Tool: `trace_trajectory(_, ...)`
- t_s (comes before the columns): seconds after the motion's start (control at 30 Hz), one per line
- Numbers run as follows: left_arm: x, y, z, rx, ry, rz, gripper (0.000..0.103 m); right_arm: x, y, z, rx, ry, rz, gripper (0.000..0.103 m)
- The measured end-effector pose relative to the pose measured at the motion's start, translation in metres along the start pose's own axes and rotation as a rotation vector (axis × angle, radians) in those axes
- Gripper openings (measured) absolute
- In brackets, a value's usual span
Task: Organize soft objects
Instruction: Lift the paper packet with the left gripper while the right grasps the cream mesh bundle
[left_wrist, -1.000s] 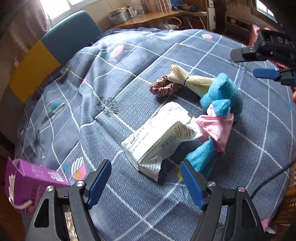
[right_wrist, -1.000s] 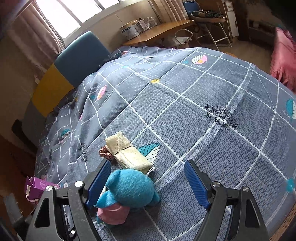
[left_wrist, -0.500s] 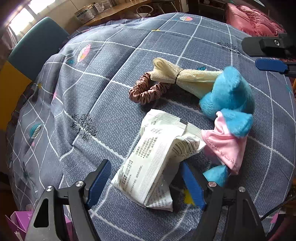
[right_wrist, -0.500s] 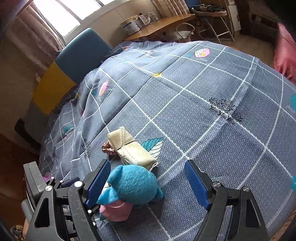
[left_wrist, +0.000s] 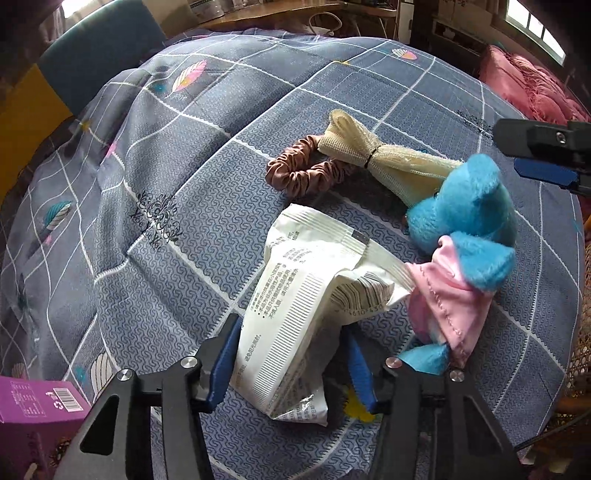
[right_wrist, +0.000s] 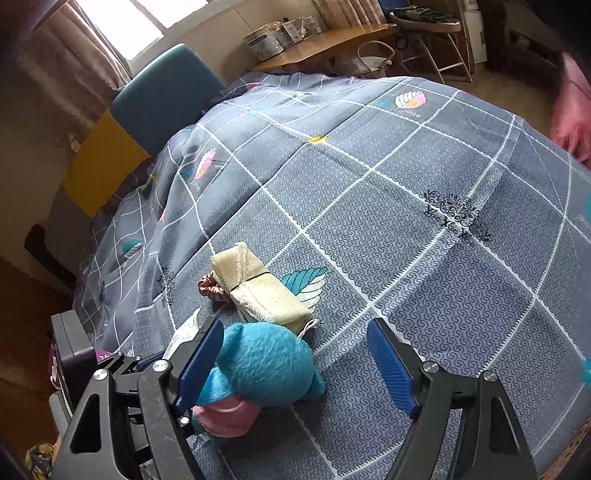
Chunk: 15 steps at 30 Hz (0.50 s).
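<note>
A white printed soft packet (left_wrist: 306, 314) lies on the grey checked quilt (left_wrist: 166, 184). My left gripper (left_wrist: 291, 365) is open with its blue fingers on either side of the packet's near end. A blue plush toy with a pink dress (left_wrist: 465, 236) lies right of the packet; it also shows in the right wrist view (right_wrist: 262, 365). A cream tied cloth (left_wrist: 384, 162) and a brown scrunchie (left_wrist: 303, 173) lie behind. My right gripper (right_wrist: 295, 365) is open and empty, hovering above the plush toy.
A purple carton (left_wrist: 33, 402) sits at the lower left off the bed. A blue and yellow headboard (right_wrist: 147, 110) stands at the far side. A wooden desk with containers (right_wrist: 321, 37) is beyond. Pink fabric (left_wrist: 528, 88) lies at the right.
My left gripper has moved forward and down until its fingers straddle the white packet, and they have narrowed somewhat. My right gripper has shifted slightly closer over the plush toy.
</note>
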<state>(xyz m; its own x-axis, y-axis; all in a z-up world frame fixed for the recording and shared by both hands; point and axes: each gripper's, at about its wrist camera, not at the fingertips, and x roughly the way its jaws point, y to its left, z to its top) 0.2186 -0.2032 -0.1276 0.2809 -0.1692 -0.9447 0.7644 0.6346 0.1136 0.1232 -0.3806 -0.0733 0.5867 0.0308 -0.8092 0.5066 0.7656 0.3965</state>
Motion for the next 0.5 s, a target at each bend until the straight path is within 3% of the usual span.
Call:
trace_trajectory(0.2,-0.012,0.017,-0.01,-0.097,0.007,-0.035,0.053,0.032,0.023,0.032,-0.16,0.066,-0.038,0.076)
trace_trajectory(0.3,-0.027,0.032,-0.007,-0.161,-0.016,-0.053,0.053,0.058,0.033,0.043,-0.222,0.138,-0.001,0.073)
trace_trajectory(0.5,-0.058,0.069,0.036,-0.276,-0.087,-0.03,0.053,0.098,0.048,0.035,-0.327,0.237,0.003,0.073)
